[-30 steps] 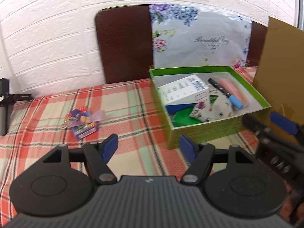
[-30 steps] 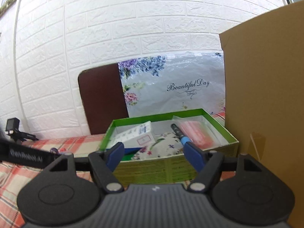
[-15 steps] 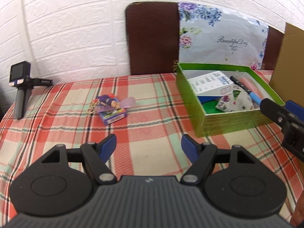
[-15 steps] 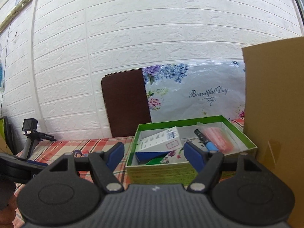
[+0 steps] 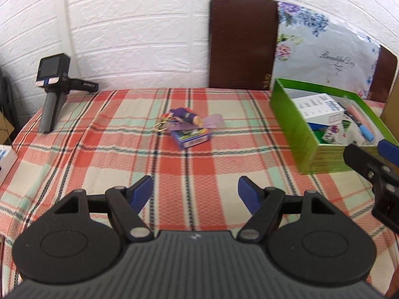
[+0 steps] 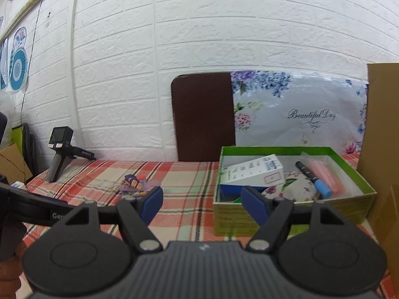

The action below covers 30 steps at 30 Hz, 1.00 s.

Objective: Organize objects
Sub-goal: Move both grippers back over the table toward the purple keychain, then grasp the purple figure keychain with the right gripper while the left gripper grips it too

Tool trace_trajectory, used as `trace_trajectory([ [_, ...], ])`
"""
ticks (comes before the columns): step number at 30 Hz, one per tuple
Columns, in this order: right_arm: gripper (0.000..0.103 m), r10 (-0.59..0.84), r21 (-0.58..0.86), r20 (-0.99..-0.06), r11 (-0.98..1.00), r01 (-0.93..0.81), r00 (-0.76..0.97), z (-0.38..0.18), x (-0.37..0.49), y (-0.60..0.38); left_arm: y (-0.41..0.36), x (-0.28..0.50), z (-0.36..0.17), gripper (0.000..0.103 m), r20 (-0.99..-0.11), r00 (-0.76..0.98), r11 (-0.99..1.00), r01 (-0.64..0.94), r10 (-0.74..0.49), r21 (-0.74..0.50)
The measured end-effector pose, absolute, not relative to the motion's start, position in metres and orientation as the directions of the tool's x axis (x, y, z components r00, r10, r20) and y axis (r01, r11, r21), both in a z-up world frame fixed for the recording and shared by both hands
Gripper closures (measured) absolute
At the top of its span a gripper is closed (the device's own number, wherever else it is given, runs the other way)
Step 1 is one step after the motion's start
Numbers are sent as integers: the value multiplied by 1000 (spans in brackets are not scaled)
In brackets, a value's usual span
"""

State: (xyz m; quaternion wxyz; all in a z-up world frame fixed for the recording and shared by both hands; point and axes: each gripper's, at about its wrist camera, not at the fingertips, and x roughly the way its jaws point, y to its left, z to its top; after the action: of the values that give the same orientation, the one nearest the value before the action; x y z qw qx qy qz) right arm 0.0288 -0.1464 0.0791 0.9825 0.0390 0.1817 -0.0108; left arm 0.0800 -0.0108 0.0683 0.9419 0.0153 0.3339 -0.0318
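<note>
A green box (image 5: 289,114) stands on the plaid tablecloth at the right; it shows in the right wrist view too (image 6: 349,169). It holds a white carton (image 6: 254,172), a floral pouch (image 6: 294,189), a blue-capped marker (image 6: 313,178) and a pink packet (image 6: 324,172). A small purple-blue box (image 5: 190,137) with a purple keychain toy (image 5: 183,117) lies loose mid-table. My left gripper (image 5: 195,190) is open and empty, well short of the loose items. My right gripper (image 6: 200,203) is open and empty, before the green box.
A small camera on a grey stand (image 5: 53,92) sits at the table's far left. A brown board (image 5: 243,42) and a floral bag (image 5: 326,52) lean on the white brick wall. A cardboard sheet (image 6: 381,137) stands right of the box.
Both grippers have swung left and pulled back. The green box has shifted from centre to the right of each view, and the loose items now lie ahead of my left gripper.
</note>
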Motion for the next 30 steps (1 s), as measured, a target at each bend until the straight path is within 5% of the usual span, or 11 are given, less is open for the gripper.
trace_trajectory([
  [19, 34, 166, 53, -514, 985, -162, 841, 42, 102, -88, 82, 117, 29, 15, -702, 705, 984, -176, 101, -35],
  [26, 55, 201, -76, -515, 957, -278, 833, 41, 193, -49, 112, 130, 26, 15, -719, 688, 963, -251, 102, -103],
  [30, 63, 240, -72, -596, 935, -348, 766, 25, 243, -35, 115, 136, 25, 15, -728, 683, 959, -243, 62, -146],
])
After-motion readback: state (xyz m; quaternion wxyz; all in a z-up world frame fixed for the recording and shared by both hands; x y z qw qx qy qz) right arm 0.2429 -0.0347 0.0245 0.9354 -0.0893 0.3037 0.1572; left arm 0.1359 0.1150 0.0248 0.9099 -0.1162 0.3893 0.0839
